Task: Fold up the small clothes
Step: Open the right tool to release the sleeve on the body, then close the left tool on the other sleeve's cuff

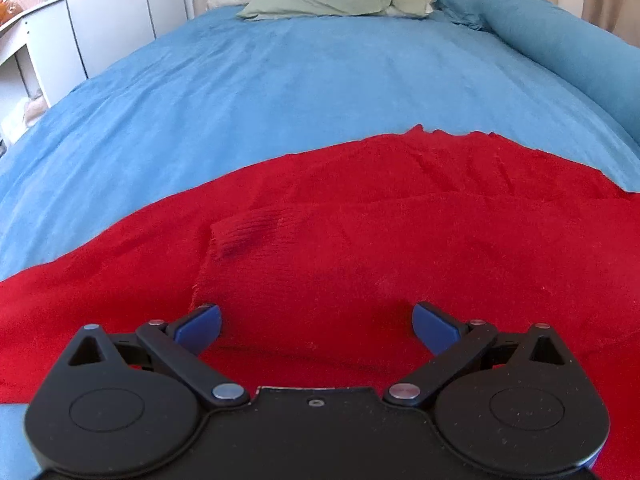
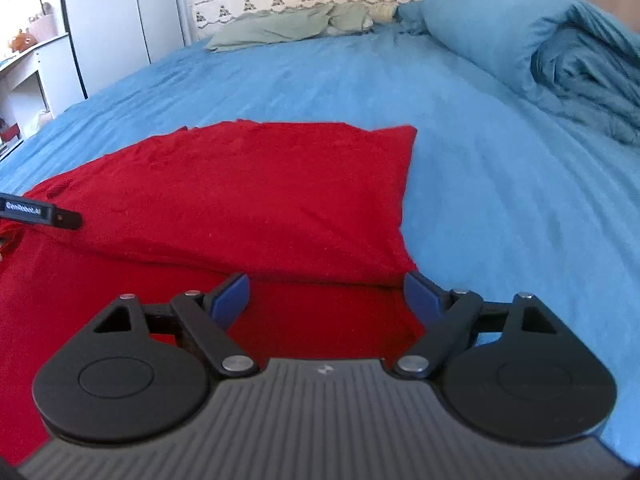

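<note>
1. Bed (image 1: 280, 80): the red sweater (image 1: 360, 240) lies flat on the blue cover, long axis running across in front of you.
2. Folded-in sleeve cuff (image 1: 248, 232) sits just ahead of your left gripper (image 1: 316, 326), so left is nearer.
3. Right gripper (image 2: 326, 294) straddles the sweater's right edge.
4. Both sets of fingers are spread wide, holding nothing (fabric only beneath).

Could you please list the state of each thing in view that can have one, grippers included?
Red sweater: lying on the bed, partly folded, a cuffed sleeve laid across its body.
Left gripper: open, over the sweater, holding nothing.
Right gripper: open, at the sweater's right edge, holding nothing.
Blue duvet: rolled up along the bed's right side.
Green pillow: flat at the headboard.
</note>
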